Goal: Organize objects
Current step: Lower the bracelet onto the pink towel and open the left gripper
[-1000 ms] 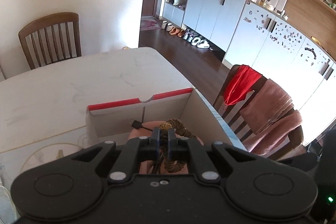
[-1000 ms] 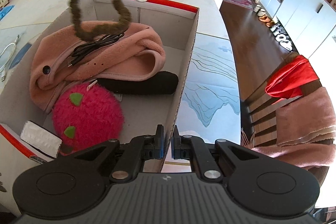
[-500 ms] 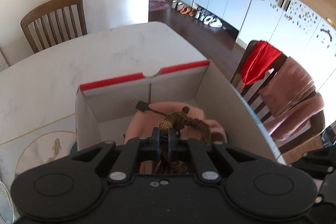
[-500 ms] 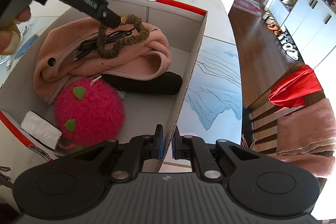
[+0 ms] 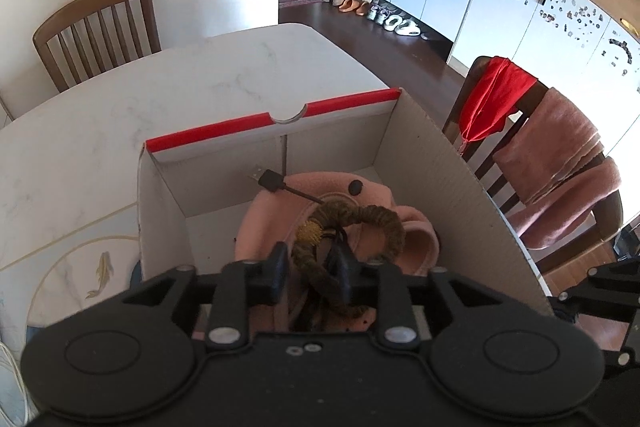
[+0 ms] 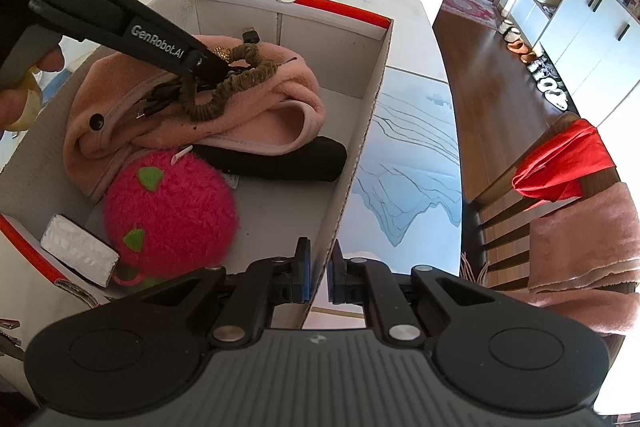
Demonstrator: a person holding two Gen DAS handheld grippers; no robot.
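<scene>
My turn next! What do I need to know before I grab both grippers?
Left hand-held gripper: jaws have just been opening; the brown braided hair loop lies between them on the pink fleece hat, released.
Right hand-held gripper: shut on the white cardboard box wall, steadying it.
Also inside: fuzzy pink ball, black cable, black roll.
Done: loop delivered.
Left: lift the left gripper clear, probably fetch more.

left claw [image 5: 309,267] lowered into box [image 5: 440,163], jaws just opening, brown ring [image 5: 360,223] resting on pink fleece [image 6: 256,107]
</scene>
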